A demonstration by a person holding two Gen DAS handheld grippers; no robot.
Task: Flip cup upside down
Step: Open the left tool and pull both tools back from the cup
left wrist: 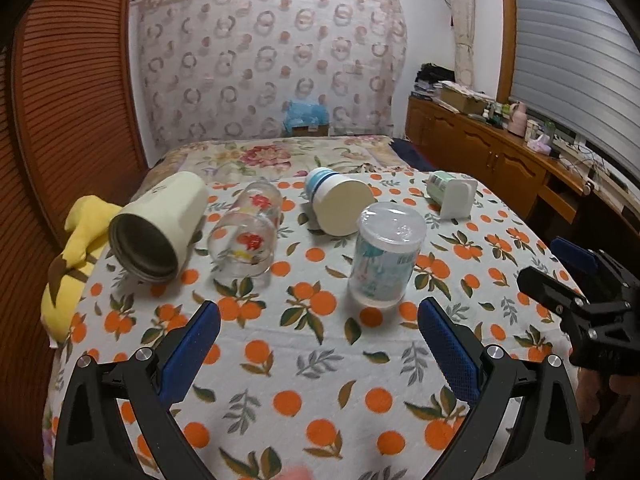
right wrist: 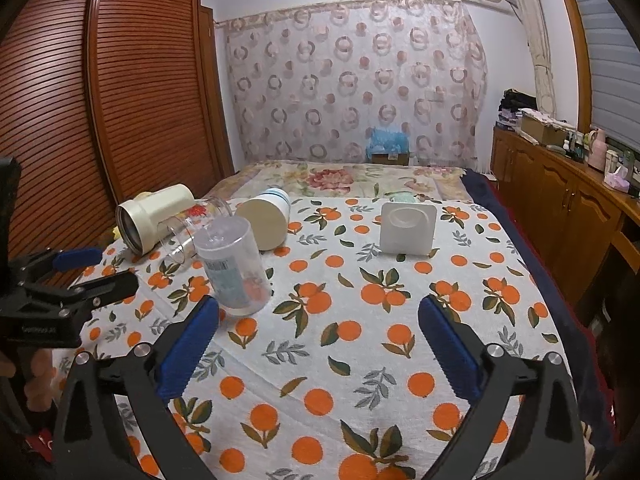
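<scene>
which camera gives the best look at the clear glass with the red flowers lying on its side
The left wrist view. There the flowered glass lies unobstructed between the cream tumbler and the upright clear plastic cup. In the right wrist view the plastic cup covers much of the glass, leaving only its mouth and part of its side visible.

Home bedroom: quilted bed (right wrist: 344, 178), louvred wardrobe (right wrist: 120, 92), curtain (right wrist: 352, 80), wooden sideboard (right wrist: 560, 204)
</scene>
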